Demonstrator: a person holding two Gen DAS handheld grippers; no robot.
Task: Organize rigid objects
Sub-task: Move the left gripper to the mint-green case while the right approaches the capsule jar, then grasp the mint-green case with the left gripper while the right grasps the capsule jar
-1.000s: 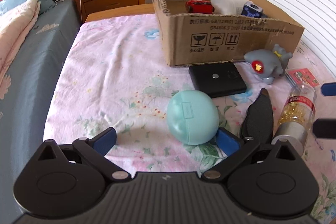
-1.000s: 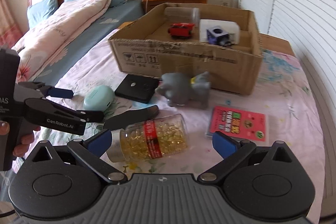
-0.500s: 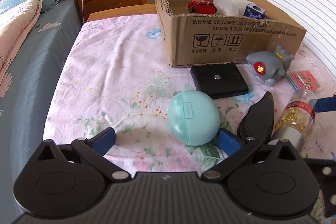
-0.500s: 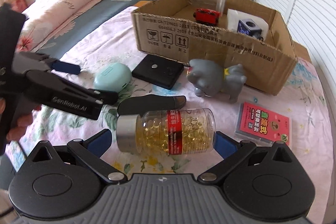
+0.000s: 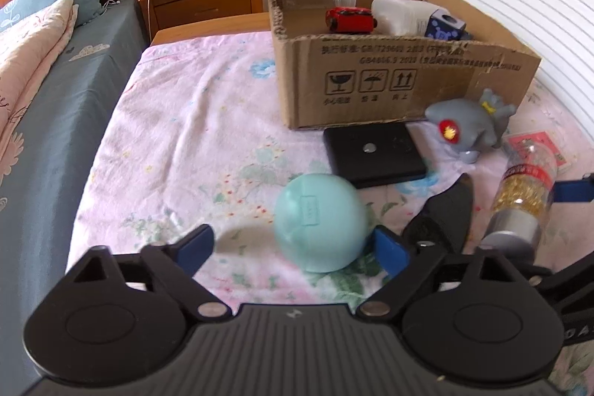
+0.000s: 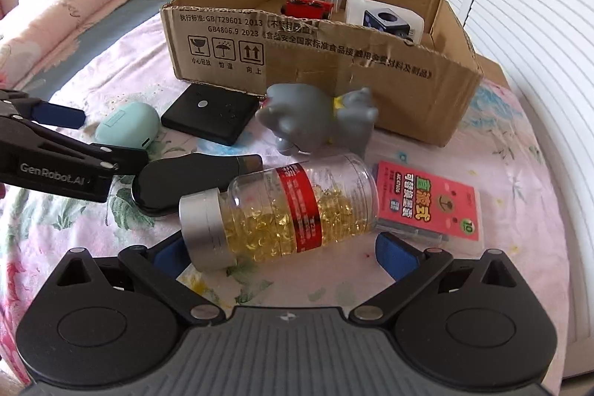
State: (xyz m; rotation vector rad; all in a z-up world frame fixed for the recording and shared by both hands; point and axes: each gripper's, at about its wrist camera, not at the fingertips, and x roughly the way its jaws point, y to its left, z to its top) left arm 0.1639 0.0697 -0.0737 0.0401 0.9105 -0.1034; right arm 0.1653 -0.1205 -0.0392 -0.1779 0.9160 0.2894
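A teal egg-shaped case (image 5: 321, 221) lies on the flowered sheet between the fingers of my left gripper (image 5: 293, 249). Its jaws are closing: the right pad (image 5: 389, 251) touches the case, the left pad stands clear of it. A clear bottle of yellow capsules (image 6: 282, 210) with a silver cap lies on its side between the wide-spread fingers of my right gripper (image 6: 282, 253), which is open and low over it. The cardboard box (image 6: 408, 77) stands behind, holding a red toy car (image 6: 306, 6), a clear jar, a white bottle and a blue cube.
A grey toy animal (image 6: 315, 121), a flat black square case (image 6: 208, 112), a black oblong case (image 6: 178, 180) and a red card pack (image 6: 430, 203) lie in front of the box. A bed with pillows is to the left, a nightstand behind, louvred doors to the right.
My left gripper's fingers have drawn in around the teal case. My right gripper has sunk closer over the capsule bottle, which now fills the space between its fingers.
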